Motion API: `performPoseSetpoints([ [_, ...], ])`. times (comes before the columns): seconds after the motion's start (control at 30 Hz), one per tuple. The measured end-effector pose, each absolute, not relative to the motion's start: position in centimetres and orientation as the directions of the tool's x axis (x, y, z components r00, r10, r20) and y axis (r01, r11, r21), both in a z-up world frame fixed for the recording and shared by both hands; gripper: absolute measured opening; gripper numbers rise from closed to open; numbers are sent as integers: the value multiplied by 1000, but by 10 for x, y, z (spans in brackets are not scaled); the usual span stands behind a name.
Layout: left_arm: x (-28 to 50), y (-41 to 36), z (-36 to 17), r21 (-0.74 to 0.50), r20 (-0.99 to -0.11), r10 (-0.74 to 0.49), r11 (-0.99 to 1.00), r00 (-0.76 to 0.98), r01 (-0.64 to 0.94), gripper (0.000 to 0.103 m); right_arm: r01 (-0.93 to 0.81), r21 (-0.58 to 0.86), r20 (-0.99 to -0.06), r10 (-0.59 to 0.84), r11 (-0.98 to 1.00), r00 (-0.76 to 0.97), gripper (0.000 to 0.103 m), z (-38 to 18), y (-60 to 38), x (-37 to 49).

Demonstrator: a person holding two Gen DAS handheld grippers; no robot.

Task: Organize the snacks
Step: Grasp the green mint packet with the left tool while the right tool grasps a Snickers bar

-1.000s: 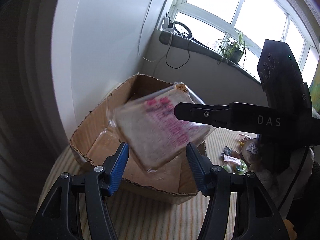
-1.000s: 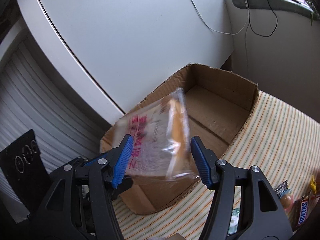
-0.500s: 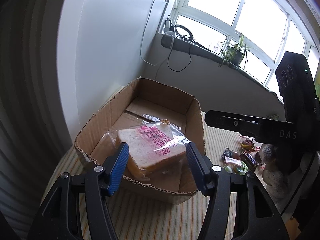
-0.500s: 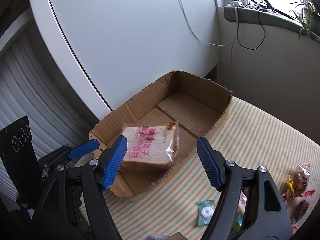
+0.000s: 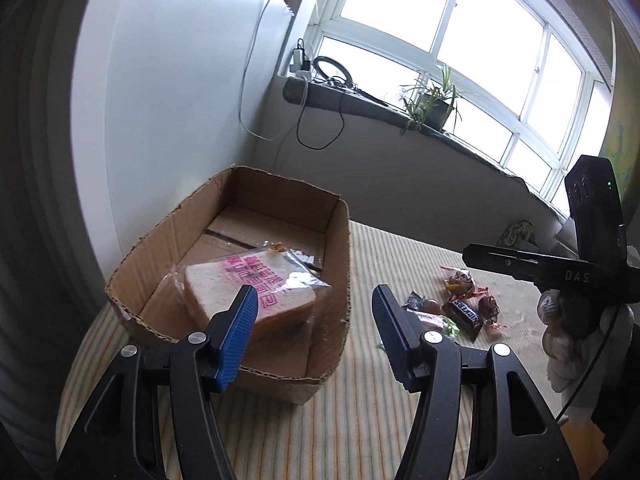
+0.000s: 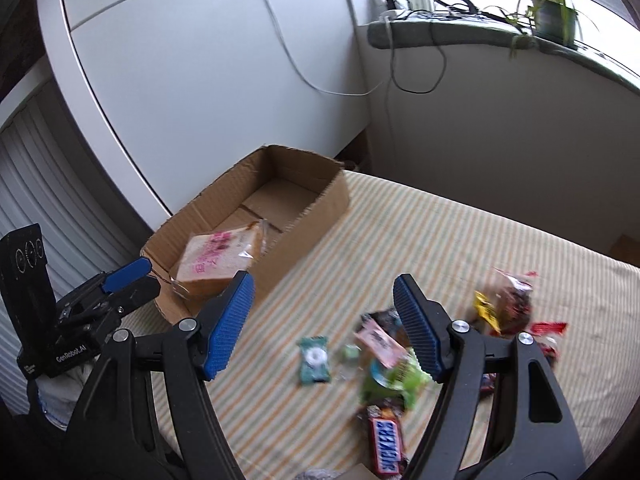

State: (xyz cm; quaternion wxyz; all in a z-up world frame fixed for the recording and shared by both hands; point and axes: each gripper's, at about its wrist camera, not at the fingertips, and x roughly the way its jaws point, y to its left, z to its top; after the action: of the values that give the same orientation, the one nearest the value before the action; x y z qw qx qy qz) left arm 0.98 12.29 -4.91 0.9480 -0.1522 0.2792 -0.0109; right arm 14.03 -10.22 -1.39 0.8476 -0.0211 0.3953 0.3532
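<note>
**Bread in the box, snacks loose on the striped surface**

A striped cloth covers the surface [image 6: 460, 240] below a window sill with a potted plant [image 5: 434, 106] and trailing cables. The cardboard box [image 5: 340, 280] stands open at the wall side. In it lies the bagged bread slice [image 5: 248, 292], tilted, its long axis running from the near left corner towards the far right wall; its lower edge is hidden behind the left tool's blue pad in the left wrist view. The right wrist view is blurred, so the pile of small snacks [image 6: 384, 344] reads poorly there; only a Snickers bar [image 6: 387, 444] and a teal round sweet packet [image 6: 315, 360] are clear. The left view shows the pile sharper but smaller, partly cut off by the tool's right finger.

The left tool [image 5: 312, 328] stands partly open and empty, in front of the box's near wall. The right tool [image 6: 322, 328] is likewise apart with nothing between its pads, having just widened, above the snacks. A gloved hand [image 5: 560, 340] holds it.
</note>
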Motion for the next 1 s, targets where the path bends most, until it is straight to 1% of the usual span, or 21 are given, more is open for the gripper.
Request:
performPoseSetpoints([
  [0.17, 12, 101, -51, -277, -536, -142, 961, 832, -15, 59, -582, 222, -694, 546, 782, 469, 75, -20, -142, 129],
  [0.33, 16, 78, -57, -282, -551, -192, 959, 812, 35, 59, -560, 165, -711, 492, 812, 502, 75, -36, -169, 110],
  [0.43, 20, 60, -63, -268, -571, -213, 961, 793, 66, 58, -574, 129, -720, 474, 809, 506, 71, -48, -177, 97],
  [0.5, 24, 51, -69, -268, -590, -227, 960, 775, 77, 49, -592, 106, -730, 467, 799, 499, 66, -58, -176, 89],
  [0.57, 29, 41, -76, -269, -615, -239, 959, 751, 84, 48, -604, 101, -739, 466, 791, 487, 65, -68, -173, 85],
  [0.67, 35, 27, -88, -245, -654, -235, 965, 719, 93, 43, -613, 107, -751, 468, 783, 466, 61, -82, -171, 81],
  [0.8, 48, 20, -100, -248, -689, -221, 967, 690, 62, 42, -619, 128, -761, 477, 775, 440, 61, -96, -166, 82],
  [1.0, 66, 14, -111, -228, -728, -188, 973, 659, 26, 42, -629, 104, -758, 471, 771, 452, 60, -104, -163, 82],
])
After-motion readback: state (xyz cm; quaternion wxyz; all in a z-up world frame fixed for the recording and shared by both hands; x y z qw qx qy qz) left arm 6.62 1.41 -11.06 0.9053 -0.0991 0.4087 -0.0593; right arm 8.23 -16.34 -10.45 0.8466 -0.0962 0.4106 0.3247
